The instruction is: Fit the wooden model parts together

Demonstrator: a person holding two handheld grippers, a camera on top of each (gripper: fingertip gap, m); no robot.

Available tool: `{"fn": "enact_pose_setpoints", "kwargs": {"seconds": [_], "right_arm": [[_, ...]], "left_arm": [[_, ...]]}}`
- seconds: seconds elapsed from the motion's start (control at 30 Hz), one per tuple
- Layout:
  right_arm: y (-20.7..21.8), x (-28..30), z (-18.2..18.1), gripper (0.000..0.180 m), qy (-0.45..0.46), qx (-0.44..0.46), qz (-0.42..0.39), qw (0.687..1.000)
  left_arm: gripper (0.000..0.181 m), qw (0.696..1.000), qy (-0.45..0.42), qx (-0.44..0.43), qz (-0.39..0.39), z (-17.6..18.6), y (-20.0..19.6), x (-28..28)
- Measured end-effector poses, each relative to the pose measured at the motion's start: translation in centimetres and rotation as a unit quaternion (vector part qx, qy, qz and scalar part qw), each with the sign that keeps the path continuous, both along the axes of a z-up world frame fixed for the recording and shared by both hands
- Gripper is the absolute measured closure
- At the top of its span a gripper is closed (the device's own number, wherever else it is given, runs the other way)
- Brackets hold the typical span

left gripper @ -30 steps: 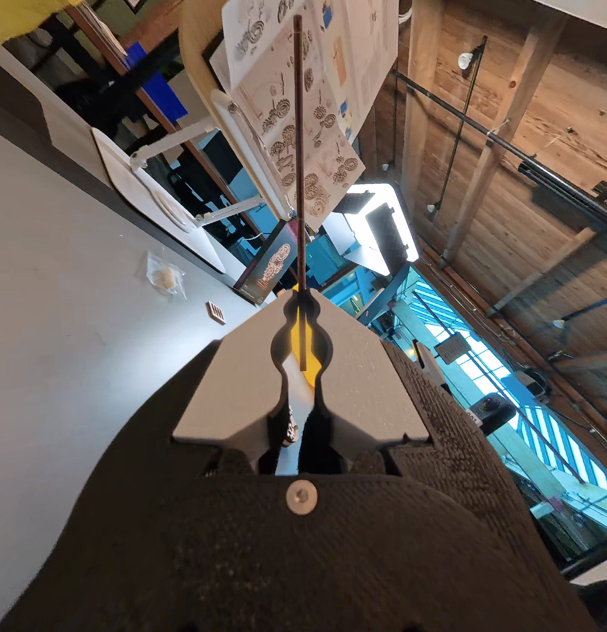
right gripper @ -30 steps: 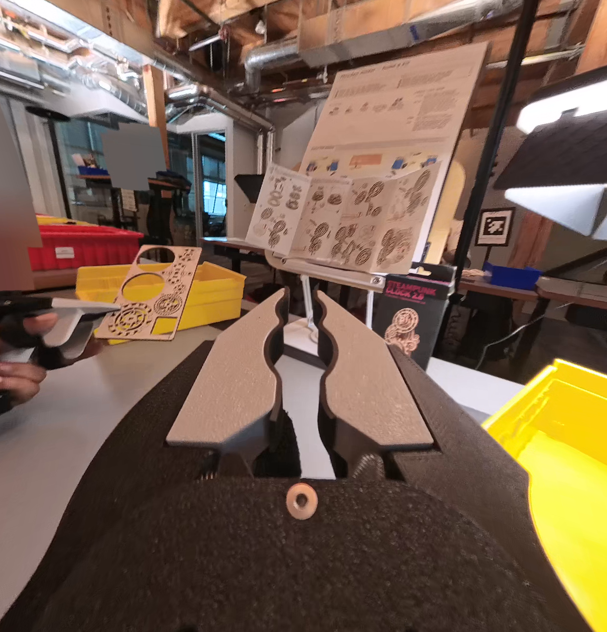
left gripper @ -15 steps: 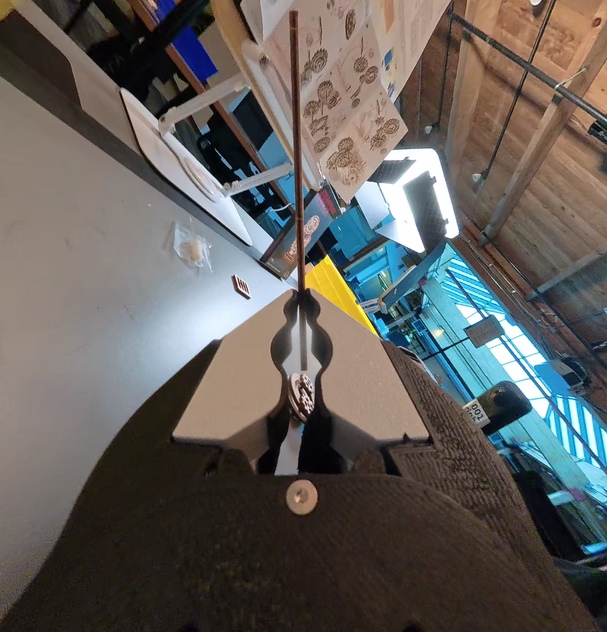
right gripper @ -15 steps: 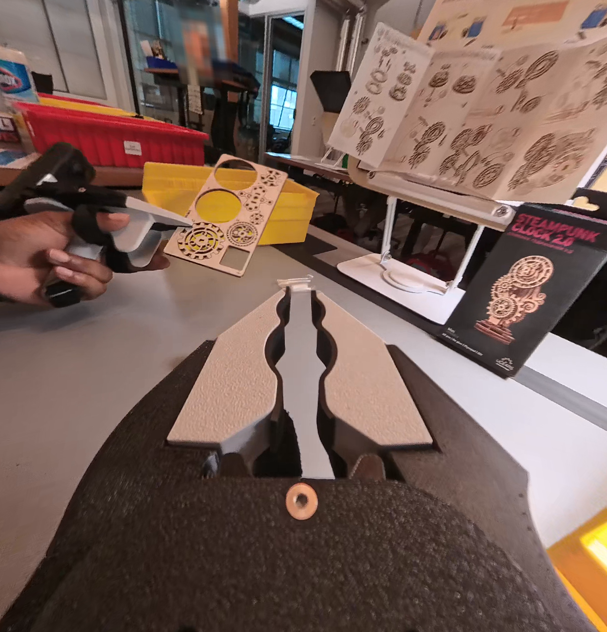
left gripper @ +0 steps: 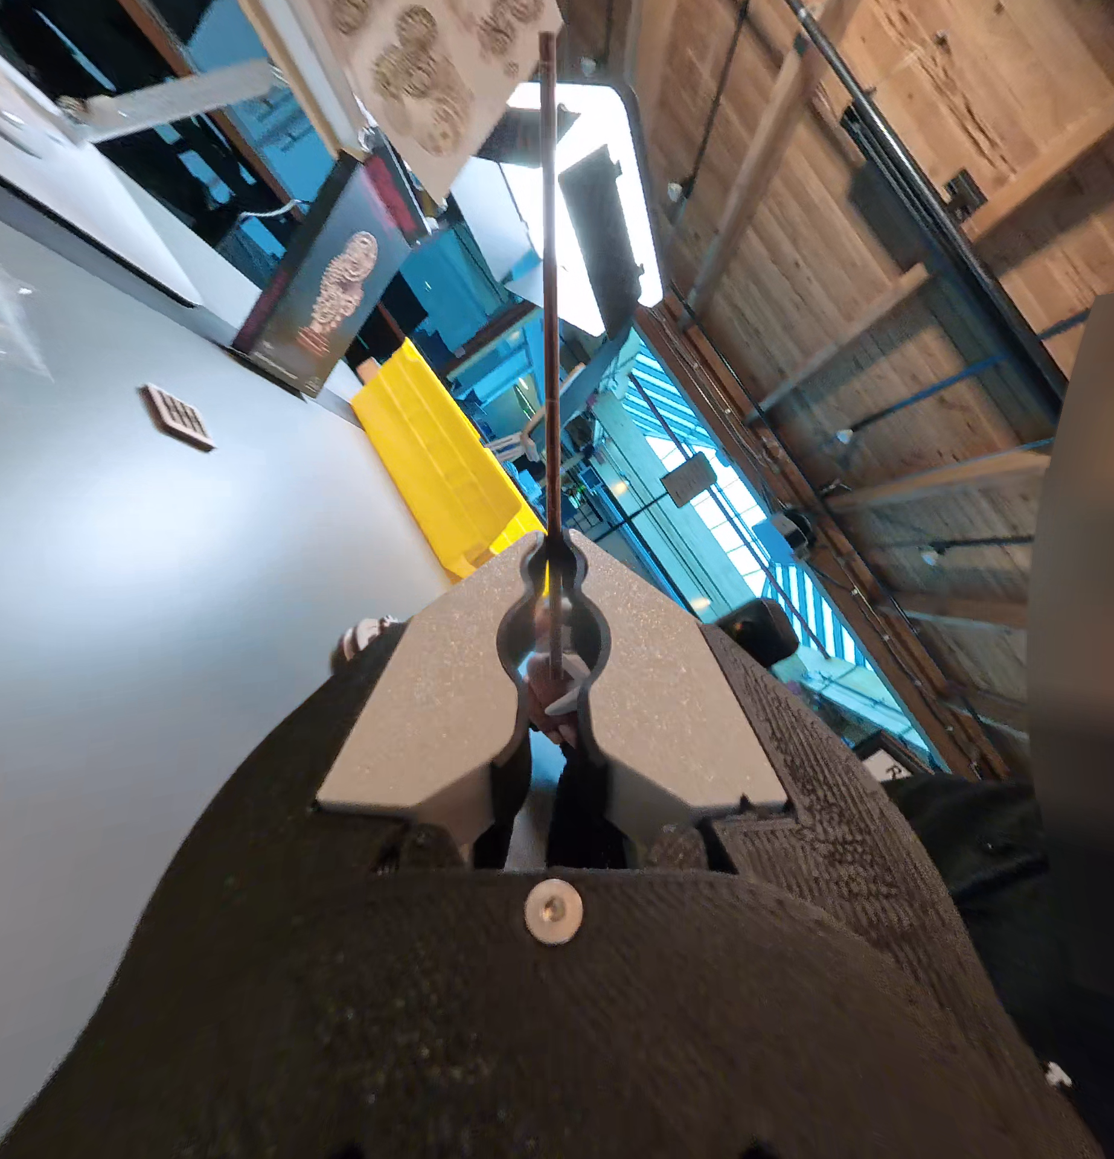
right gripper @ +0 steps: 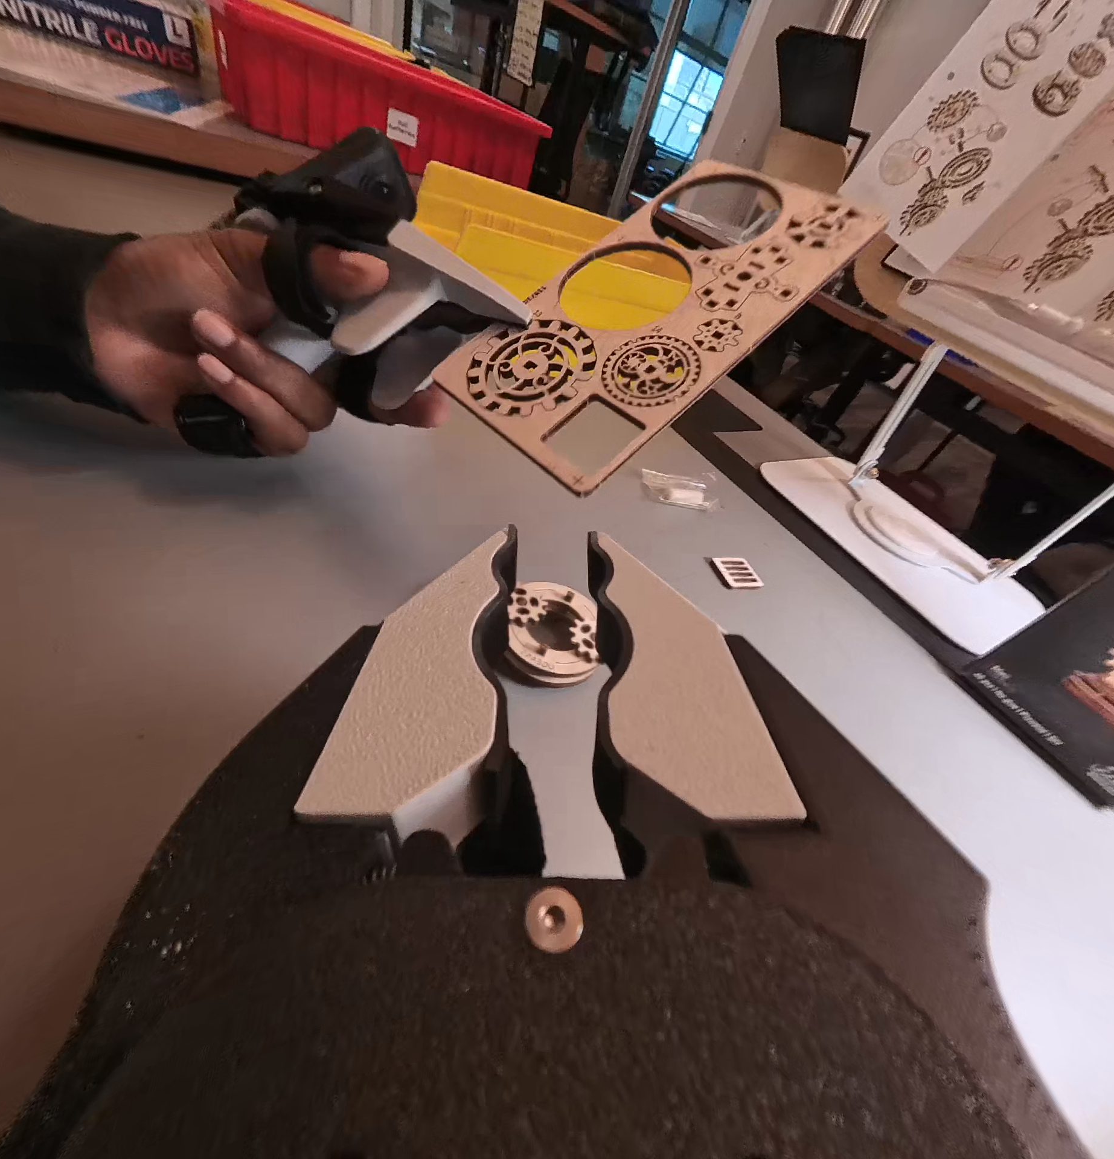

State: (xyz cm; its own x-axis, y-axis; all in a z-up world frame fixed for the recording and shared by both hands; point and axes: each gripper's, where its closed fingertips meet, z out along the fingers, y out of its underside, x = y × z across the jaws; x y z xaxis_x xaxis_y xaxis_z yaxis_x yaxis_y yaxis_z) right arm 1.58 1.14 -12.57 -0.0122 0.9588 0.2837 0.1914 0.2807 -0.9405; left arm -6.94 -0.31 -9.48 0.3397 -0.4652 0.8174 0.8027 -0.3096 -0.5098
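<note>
The open right gripper [right gripper: 551, 552] straddles the stacked gear assembly [right gripper: 551, 636] on the desk [right gripper: 165, 596], beneath the laser-cut sheet [right gripper: 661, 326] pinched edge-on by the left gripper [left gripper: 553, 549]; closing off-centre could knock the gears apart.

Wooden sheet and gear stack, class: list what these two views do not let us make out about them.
- Sheet, left wrist view: seen edge-on as a thin line, so its cut-outs are hidden.
- Gear stack, right wrist view: its sides are covered by the right gripper fingers; contact cannot be judged.
- Sheet's gripped corner, right wrist view: hidden by the left gripper.
</note>
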Motion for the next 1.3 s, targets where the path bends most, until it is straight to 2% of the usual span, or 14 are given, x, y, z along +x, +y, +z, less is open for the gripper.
{"fn": "enact_pose_setpoints", "kwargs": {"seconds": [0.27, 0.37, 0.53, 0.7, 1.2, 1.3], "right_arm": [[-0.9, 0.1, 1.3, 0.156, 0.030, -0.136, 0.043, 0.989], [-1.4, 0.4, 1.7, 0.160, 0.037, -0.197, 0.071, 0.977], [-2.3, 1.0, 2.7, 0.169, 0.049, -0.355, 0.138, 0.923], [-2.5, 1.6, 3.8, 0.178, 0.068, -0.461, 0.179, 0.867], [0.0, 1.1, 4.8, 0.180, 0.090, -0.559, 0.146, 0.811], [-0.1, 0.6, 4.4, 0.179, 0.083, -0.560, 0.131, 0.814]], "left_arm": [[0.180, 0.997, 0.035, 0.034, -0.059, 0.9, -0.8, 2.9], [0.180, 0.996, 0.042, 0.041, -0.067, 1.0, -0.9, 3.2], [0.179, 0.994, 0.048, 0.050, -0.079, 1.2, -1.3, 3.6], [0.179, 0.992, 0.045, 0.064, -0.096, 1.8, -1.8, 4.3], [0.180, 0.993, 0.091, 0.034, -0.067, 1.9, -1.6, 3.3], [0.180, 0.993, 0.092, 0.004, -0.077, 2.0, -1.7, 2.8]]}}
